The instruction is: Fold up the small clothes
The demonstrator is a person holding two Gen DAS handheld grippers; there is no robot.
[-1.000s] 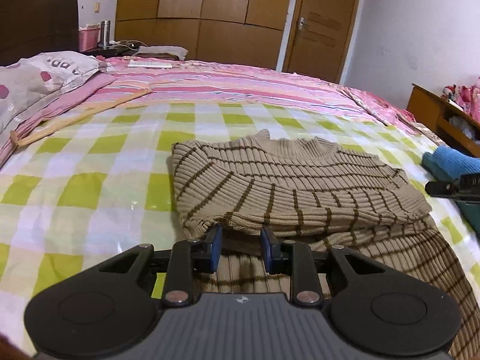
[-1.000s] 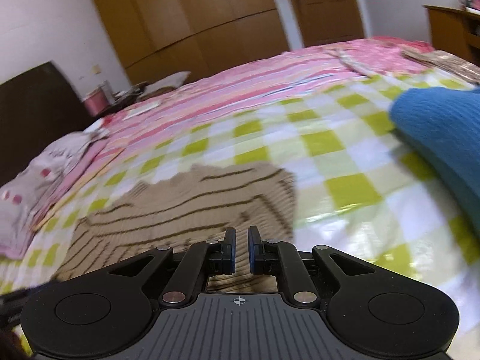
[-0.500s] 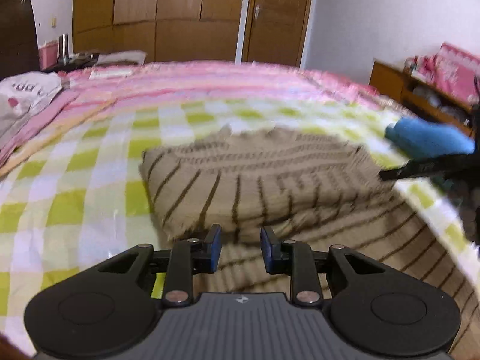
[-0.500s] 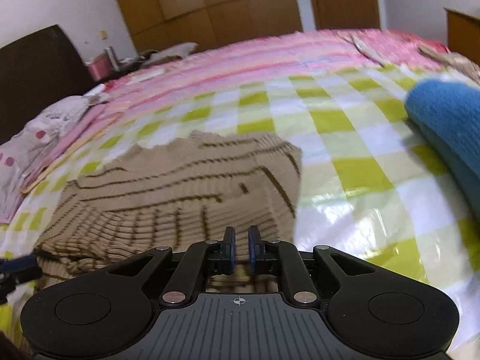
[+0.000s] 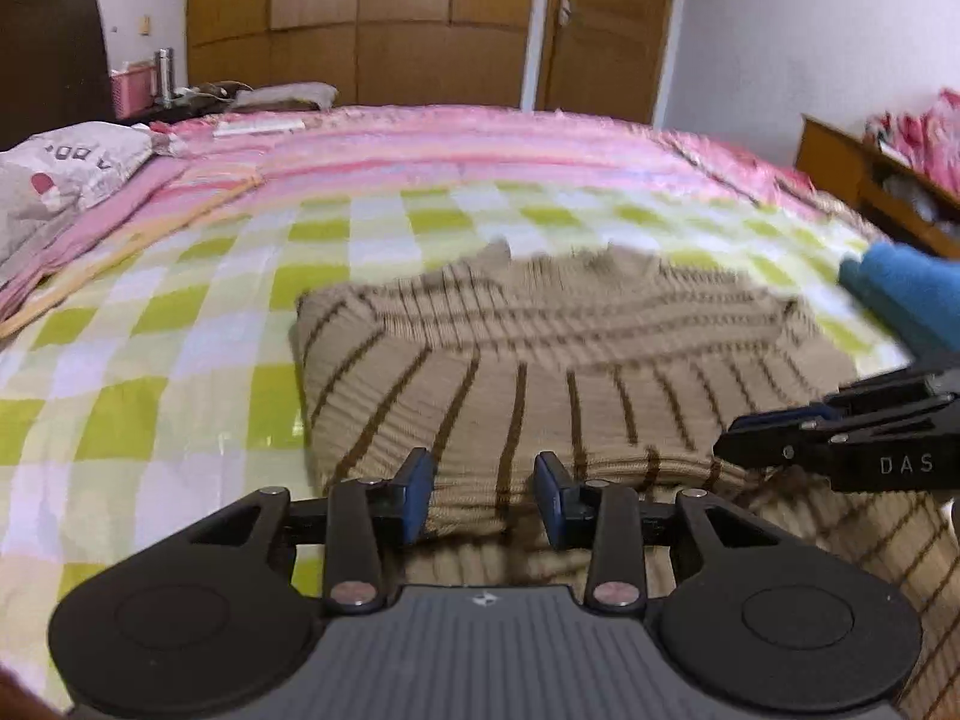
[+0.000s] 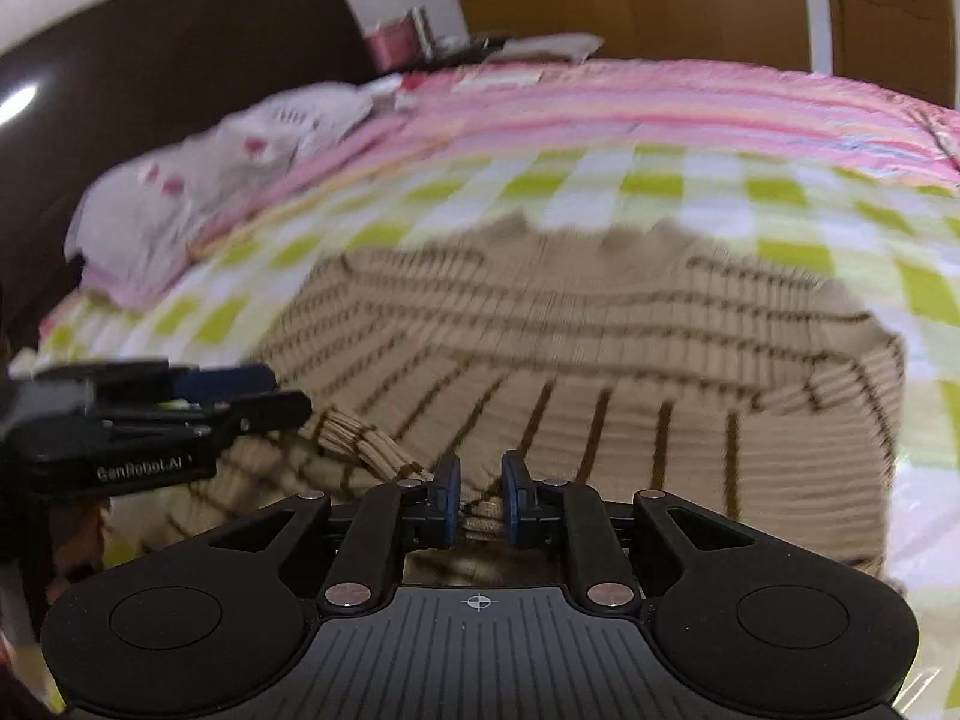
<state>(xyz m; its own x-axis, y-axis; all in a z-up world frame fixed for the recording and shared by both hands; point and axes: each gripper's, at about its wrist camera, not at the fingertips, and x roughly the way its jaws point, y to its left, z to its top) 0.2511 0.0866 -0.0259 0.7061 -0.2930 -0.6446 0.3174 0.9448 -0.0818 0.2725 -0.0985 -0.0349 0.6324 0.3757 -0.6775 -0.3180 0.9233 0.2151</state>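
A beige knit sweater (image 5: 540, 360) with dark brown stripes lies folded on the green-and-white checked bed cover (image 5: 180, 330). My left gripper (image 5: 483, 498) sits at the near folded edge. Its jaws are opening, and the fold lies flat in the gap with neither pad pressing on it. My right gripper (image 6: 480, 501) is at the same near edge of the sweater (image 6: 600, 360). Its jaws are opening too, with a bunched ridge of knit still touching both pads. Each gripper shows in the other's view: the right gripper (image 5: 780, 432) and the left gripper (image 6: 240, 402).
A folded blue garment (image 5: 900, 288) lies on the bed to the right of the sweater. A pillow (image 5: 60, 174) and pink striped bedding lie at the far left, under a dark headboard (image 6: 180, 60). A wooden shelf (image 5: 870, 180) stands beside the bed on the right.
The right gripper swung left and rolled, so it now faces the sweater squarely and sits closer to the left one. Both pairs of jaws stand a little wider.
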